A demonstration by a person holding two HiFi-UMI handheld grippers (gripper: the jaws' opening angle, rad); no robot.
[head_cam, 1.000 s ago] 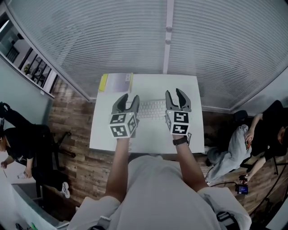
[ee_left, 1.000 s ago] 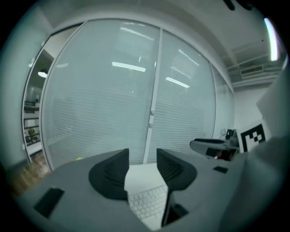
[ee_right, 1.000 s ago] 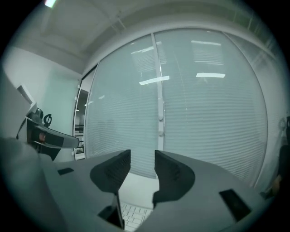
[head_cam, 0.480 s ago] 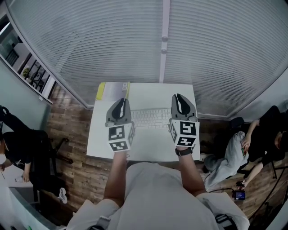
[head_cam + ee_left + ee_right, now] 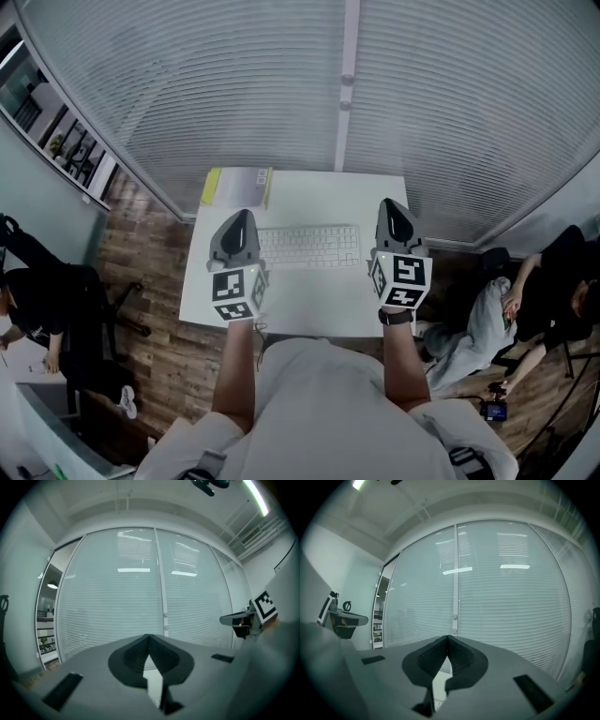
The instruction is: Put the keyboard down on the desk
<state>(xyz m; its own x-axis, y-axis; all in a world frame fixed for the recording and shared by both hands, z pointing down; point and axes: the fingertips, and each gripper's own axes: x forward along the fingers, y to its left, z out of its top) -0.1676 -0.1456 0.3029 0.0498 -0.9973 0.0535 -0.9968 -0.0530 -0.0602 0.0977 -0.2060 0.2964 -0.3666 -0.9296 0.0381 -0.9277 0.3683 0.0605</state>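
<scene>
Keyboard (image 5: 309, 246) laid flat on white desk (image 5: 300, 305), mid-desk, parallel to rear edge; bare strip left along near edge. Left gripper (image 5: 237, 221) held by keyboard's left end, right gripper (image 5: 392, 208) by its right end. Both clenched, nothing between jaws. Yellow-edged pad (image 5: 239, 186) seen at rear left corner. Blinds (image 5: 234, 84) close behind desk. Wood floor (image 5: 150, 262) open on both sides.

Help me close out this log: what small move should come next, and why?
Probably just draw both grippers back: the keyboard lies flat on the desk, and the left gripper and right gripper are shut and empty beside its ends, so nothing seems left to place.
</scene>
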